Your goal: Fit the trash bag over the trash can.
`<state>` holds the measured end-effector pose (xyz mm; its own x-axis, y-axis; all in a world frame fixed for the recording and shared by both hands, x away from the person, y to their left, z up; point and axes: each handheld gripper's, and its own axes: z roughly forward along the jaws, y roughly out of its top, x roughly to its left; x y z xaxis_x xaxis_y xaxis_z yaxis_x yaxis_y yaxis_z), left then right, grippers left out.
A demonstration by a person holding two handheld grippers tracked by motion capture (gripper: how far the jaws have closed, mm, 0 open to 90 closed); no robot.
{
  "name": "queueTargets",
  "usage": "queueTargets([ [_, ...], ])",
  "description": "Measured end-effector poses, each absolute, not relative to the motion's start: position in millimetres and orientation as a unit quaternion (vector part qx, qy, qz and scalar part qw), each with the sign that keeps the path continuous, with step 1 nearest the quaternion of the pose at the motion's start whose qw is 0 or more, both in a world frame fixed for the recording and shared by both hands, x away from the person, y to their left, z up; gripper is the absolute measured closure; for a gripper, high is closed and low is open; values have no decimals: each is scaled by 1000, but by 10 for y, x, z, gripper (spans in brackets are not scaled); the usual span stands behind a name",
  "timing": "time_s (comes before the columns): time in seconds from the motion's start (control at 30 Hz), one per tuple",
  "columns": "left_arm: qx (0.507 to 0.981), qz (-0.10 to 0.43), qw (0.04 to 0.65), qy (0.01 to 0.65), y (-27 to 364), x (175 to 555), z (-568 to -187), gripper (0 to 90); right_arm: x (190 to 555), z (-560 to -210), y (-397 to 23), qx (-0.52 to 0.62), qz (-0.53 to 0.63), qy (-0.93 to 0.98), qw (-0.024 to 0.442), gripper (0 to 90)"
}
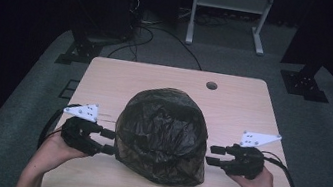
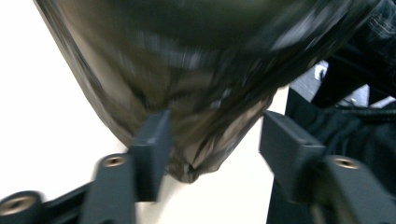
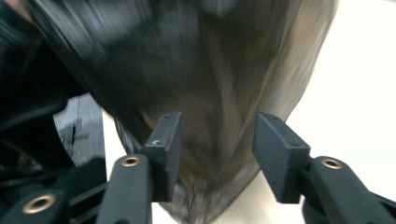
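Between your two grippers sits a big black bag (image 1: 163, 136), puffed up like a dome on the near half of the wooden table (image 1: 107, 71). Your left gripper (image 1: 109, 142) has its jaws spread apart, and they point at the left side of the bag. Its upper jaw is just beside the plastic and its lower one looks to touch the edge, though it is too dark there to be sure. Seen along that gripper, a low corner of the bag (image 2: 187, 170) hangs between the two open jaws, but they do not press on it. Your right gripper (image 1: 214, 155) is also spread open, just beside the right side of the bag. Seen along that gripper, the crinkled bottom edge of the bag (image 3: 205, 196) lies between its jaws, and they do not squeeze it either.

I think your job now is to grab the bag on both sides. Push each gripper in a little more so plenty of plastic sits deep between the jaws. Then squeeze both at the same time. Grab a thick fold, not a thin edge, or it may slip out. Lift slowly and keep both sides level so the bag does not tip or tear
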<state>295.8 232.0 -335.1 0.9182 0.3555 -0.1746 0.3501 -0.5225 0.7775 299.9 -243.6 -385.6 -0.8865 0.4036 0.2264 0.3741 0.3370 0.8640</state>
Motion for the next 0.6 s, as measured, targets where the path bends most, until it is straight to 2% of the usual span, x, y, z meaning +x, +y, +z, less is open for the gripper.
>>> queueTargets([
  [0.07, 871, 5, 449, 197, 2320, 2953, -3298, 299, 2996, -3771, -2454, 236, 532, 813, 20, 474],
  [0.17, 865, 24, 463, 195, 2277, 2952, -3153, 205, 3015, -3441, -2448, 220, 556, 801, 39, 399],
  [0.3, 857, 40, 474, 199, 2244, 2990, -3106, 127, 3070, -3258, -2375, 211, 560, 800, 51, 375],
  [0.37, 852, 48, 481, 202, 2241, 3061, -3075, 127, 3214, -3132, -2272, 214, 552, 803, 65, 373],
  [0.6, 840, 77, 494, 212, 2287, 3292, -2905, 142, 3618, -3074, -2097, 233, 547, 801, 66, 401],
])
